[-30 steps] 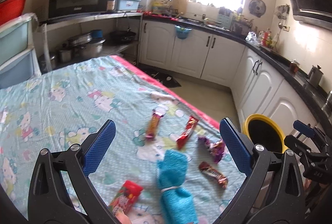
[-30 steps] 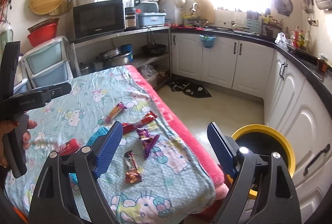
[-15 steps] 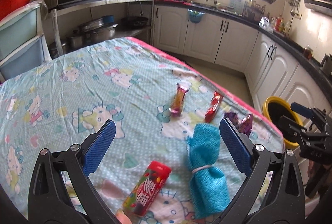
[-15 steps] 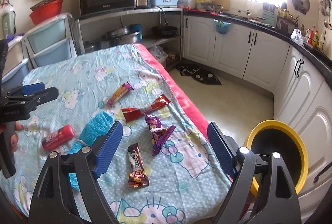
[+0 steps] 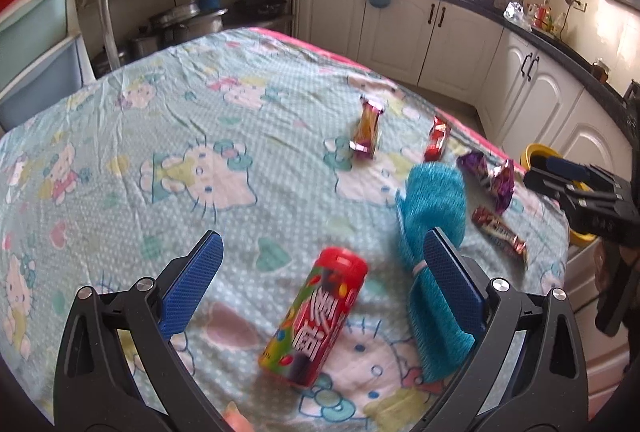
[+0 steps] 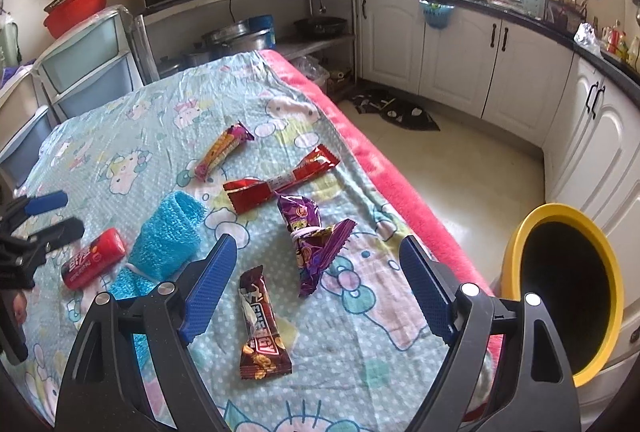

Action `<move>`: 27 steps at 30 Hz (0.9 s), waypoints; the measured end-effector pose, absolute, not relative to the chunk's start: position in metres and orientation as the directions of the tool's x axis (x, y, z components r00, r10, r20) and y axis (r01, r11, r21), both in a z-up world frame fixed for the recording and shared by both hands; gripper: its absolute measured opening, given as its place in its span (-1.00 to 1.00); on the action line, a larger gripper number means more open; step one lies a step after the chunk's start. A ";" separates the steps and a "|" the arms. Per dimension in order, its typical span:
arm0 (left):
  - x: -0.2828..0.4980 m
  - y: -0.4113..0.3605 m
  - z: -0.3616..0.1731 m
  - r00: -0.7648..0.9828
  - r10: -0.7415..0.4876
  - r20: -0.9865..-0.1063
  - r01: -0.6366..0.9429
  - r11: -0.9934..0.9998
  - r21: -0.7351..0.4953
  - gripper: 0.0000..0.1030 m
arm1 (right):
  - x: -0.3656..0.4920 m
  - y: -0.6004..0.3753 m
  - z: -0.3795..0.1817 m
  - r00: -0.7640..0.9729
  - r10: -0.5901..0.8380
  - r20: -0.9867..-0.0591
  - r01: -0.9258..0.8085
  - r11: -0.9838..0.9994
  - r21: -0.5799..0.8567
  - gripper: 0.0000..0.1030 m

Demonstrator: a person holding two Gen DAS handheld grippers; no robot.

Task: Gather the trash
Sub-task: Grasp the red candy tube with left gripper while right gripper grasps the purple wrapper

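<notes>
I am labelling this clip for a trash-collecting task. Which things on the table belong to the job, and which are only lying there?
Belong to the job:
- brown wrapper
- purple wrapper
- red wrapper
- orange-pink wrapper
- yellow bin

Probably only lying there:
- blue cloth roll
- red candy tube, though it may be trash too

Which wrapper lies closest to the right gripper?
The brown energy-bar wrapper, lying between the open right gripper fingers; the purple, red and orange wrappers lie farther up the cloth.

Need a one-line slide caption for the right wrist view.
Open right hand-held gripper above brown snack wrapper and purple wrapper on cartoon-print tablecloth, yellow bin alongside.
</notes>
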State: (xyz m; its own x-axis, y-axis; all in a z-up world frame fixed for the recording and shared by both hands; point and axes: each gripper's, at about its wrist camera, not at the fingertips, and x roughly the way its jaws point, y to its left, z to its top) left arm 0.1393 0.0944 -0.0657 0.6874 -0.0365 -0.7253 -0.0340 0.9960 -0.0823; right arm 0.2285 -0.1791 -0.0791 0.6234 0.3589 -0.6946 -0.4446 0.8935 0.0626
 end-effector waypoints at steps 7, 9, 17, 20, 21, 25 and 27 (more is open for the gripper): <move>0.133 0.099 -0.082 0.652 -0.088 -0.753 -0.019 0.991 -0.131 0.74 | 0.253 -0.173 -0.099 0.558 0.376 -0.740 -0.436 0.891 0.125 0.42; 0.133 0.100 -0.087 0.640 -0.096 -0.762 -0.016 0.990 -0.138 0.63 | 0.259 -0.172 -0.104 0.533 0.388 -0.752 -0.431 0.889 0.154 0.29; 0.132 0.101 -0.106 0.584 -0.145 -0.799 0.003 0.984 -0.177 -0.10 | 0.269 -0.173 -0.115 0.487 0.414 -0.769 -0.428 0.881 0.203 -0.36; 0.131 0.102 -0.108 0.581 -0.145 -0.801 0.010 0.985 -0.172 -0.24 | 0.267 -0.172 -0.116 0.481 0.425 -0.767 -0.445 0.872 0.204 -0.51; 0.131 0.102 -0.108 0.581 -0.150 -0.800 0.011 0.984 -0.176 -0.29 | 0.266 -0.172 -0.116 0.481 0.427 -0.766 -0.451 0.869 0.202 -0.57; 0.130 0.102 -0.108 0.580 -0.156 -0.799 0.027 0.985 -0.172 -0.43 | 0.262 -0.171 -0.116 0.483 0.430 -0.763 -0.466 0.864 0.191 -0.64; 0.130 0.100 -0.108 0.581 -0.156 -0.799 0.034 0.985 -0.168 -0.46 | 0.262 -0.172 -0.115 0.485 0.431 -0.761 -0.467 0.863 0.192 -0.66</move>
